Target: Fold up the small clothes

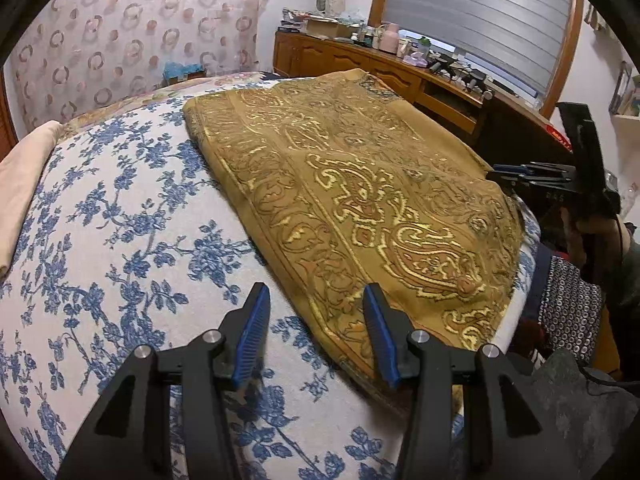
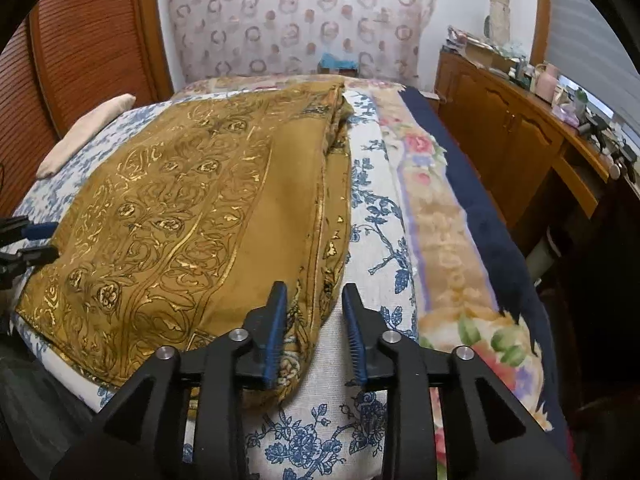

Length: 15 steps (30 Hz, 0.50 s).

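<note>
A mustard-gold patterned cloth lies folded flat on a bed with a white and blue floral cover. My left gripper is open and empty, its fingers straddling the cloth's near left edge just above it. My right gripper is open and empty over the cloth's near right folded edge, one finger above the cloth, the other above the cover. The right gripper also shows in the left wrist view, and the left gripper in the right wrist view.
A cream pillow lies at the bed's far left. A floral blanket with a navy border runs along the bed's right side. A wooden cabinet with clutter stands beyond it. A patterned curtain hangs behind the bed.
</note>
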### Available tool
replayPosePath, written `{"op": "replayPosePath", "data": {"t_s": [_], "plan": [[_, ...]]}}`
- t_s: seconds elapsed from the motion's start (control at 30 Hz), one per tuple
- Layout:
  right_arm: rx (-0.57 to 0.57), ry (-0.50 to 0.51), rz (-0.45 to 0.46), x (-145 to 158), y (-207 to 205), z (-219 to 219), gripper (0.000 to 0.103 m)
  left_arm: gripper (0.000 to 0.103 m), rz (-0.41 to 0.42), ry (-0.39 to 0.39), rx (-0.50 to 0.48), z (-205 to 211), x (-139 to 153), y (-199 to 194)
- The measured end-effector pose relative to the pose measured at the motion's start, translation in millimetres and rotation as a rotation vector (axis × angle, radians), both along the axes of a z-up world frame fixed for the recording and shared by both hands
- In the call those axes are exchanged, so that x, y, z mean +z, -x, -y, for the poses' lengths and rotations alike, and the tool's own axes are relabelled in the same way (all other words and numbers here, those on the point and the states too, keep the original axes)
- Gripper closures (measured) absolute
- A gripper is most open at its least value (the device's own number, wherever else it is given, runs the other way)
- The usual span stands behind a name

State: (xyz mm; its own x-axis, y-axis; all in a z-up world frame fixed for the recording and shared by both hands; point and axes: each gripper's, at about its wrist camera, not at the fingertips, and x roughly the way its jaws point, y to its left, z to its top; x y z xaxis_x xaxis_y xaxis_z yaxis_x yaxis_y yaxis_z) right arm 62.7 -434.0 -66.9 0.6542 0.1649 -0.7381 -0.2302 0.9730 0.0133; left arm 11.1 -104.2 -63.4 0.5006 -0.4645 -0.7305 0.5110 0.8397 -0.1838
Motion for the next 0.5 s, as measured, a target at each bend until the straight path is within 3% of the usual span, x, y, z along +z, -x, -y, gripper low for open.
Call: {"op": "replayPosePath", "data": {"t_s": [0.2, 0.33, 0.5], "plan": [[-0.016, 0.013, -0.017, -3, -1, 0, 0.061, 0.063, -0.011, 0.011, -0.048, 2, 1, 11], [-0.020, -0.026, -0.039, -8, 2, 3, 0.060, 0.071, -0.022, 0.015, -0.068, 2, 3, 15], [0.004, -0.066, -0.060, -7, 5, 5, 0.060, 0.073, -0.038, 0.033, -0.087, 5, 3, 15]]}}
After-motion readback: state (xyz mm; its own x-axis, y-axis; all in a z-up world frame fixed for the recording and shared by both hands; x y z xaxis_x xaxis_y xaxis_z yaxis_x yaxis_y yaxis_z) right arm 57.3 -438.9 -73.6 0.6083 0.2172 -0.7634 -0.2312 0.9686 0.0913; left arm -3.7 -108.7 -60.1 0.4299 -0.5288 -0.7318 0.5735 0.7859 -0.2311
